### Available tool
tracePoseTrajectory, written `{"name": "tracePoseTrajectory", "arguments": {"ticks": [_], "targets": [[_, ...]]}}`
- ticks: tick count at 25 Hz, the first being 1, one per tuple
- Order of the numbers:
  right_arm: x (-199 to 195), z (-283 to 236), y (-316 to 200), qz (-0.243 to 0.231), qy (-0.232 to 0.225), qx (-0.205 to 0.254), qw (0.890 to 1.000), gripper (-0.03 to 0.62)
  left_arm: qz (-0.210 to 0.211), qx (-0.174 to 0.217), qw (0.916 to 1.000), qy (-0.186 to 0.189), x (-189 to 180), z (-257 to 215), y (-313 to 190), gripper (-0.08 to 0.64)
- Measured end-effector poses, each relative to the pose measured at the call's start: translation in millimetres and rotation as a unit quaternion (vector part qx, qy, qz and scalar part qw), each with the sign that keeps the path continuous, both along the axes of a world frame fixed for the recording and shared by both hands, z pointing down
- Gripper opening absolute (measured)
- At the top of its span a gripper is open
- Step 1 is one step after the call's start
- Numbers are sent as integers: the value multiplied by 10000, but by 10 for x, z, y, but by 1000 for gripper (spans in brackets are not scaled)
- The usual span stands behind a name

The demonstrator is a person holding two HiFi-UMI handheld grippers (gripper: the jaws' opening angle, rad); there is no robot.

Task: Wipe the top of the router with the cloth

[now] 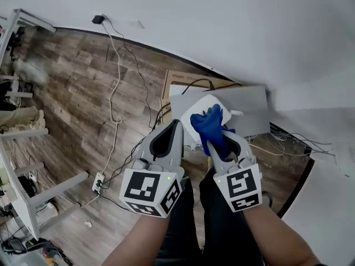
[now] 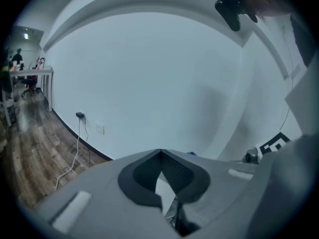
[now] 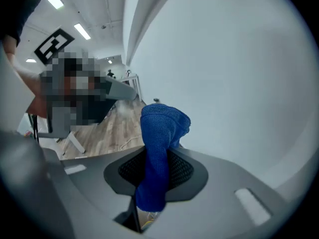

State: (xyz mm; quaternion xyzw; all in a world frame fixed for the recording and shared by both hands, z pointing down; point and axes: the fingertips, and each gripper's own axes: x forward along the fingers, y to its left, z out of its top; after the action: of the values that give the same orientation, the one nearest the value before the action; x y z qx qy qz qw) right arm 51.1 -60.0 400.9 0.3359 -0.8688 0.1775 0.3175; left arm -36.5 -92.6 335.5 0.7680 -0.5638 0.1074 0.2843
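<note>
In the head view a white router [image 1: 195,114] lies on a grey panel [image 1: 247,105] on the floor by the wall. My right gripper [image 1: 217,128] hangs just over the router and is shut on a blue cloth [image 1: 212,127]. In the right gripper view the blue cloth [image 3: 157,153] sticks up from between the shut jaws of my right gripper [image 3: 155,156]. My left gripper [image 1: 177,122] hovers beside it at the router's left edge. In the left gripper view my left gripper [image 2: 160,154] has its jaws met at the tip and holds nothing.
A cardboard box [image 1: 178,81] lies behind the router against the white wall. Cables [image 1: 115,98] run from a wall plug [image 1: 99,20] to a power strip [image 1: 99,182] on the wood floor. More cables [image 1: 285,142] lie at right. White desk legs [image 1: 39,199] stand at left.
</note>
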Motion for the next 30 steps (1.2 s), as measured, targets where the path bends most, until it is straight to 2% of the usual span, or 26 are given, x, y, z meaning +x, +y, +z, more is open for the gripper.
{"name": "tracePoseTrajectory", "arguments": {"ticks": [2, 5, 7, 10, 14, 18, 19, 21, 24, 28, 30], "targets": [[75, -723, -217, 280, -253, 513, 9980, 115, -98, 375, 9992, -61, 55, -614, -74, 0], [249, -1690, -268, 706, -570, 1100, 9898, 115, -153, 664, 9977, -61, 183, -1358, 14, 0], [314, -2183, -287, 982, -736, 1556, 9802, 115, -19, 890, 9960, -89, 229, -1735, 43, 0], [319, -2704, -147, 1428, -890, 2118, 9627, 115, 432, 1312, 9901, -231, 241, -2204, 218, 0], [237, -3184, 688, 2083, -928, 2606, 9381, 115, 833, 1873, 9786, -166, 3, -2637, 967, 0], [-2, -3812, 1824, 2682, -976, 3194, 9036, 115, 1242, 2474, 9609, 3, -319, -3193, 1932, 0], [-98, -3947, 2090, 2775, -998, 3268, 8979, 115, 1350, 2565, 9571, 0, -405, -3332, 2169, 0], [-338, -4257, 2497, 2745, -942, 3483, 8913, 115, 1459, 2738, 9507, -24, -585, -3618, 2554, 0], [-586, -4736, 2785, 2659, -902, 3768, 8827, 115, 1464, 3057, 9408, 3, -735, -4099, 2858, 0], [-740, -4895, 2952, 2566, -940, 3665, 8894, 112, 1412, 3299, 9333, -99, -759, -4392, 3038, 0], [-842, -5016, 3037, 2468, -919, 3747, 8889, 112, 1334, 3470, 9282, -169, -831, -4531, 3131, 0]]}}
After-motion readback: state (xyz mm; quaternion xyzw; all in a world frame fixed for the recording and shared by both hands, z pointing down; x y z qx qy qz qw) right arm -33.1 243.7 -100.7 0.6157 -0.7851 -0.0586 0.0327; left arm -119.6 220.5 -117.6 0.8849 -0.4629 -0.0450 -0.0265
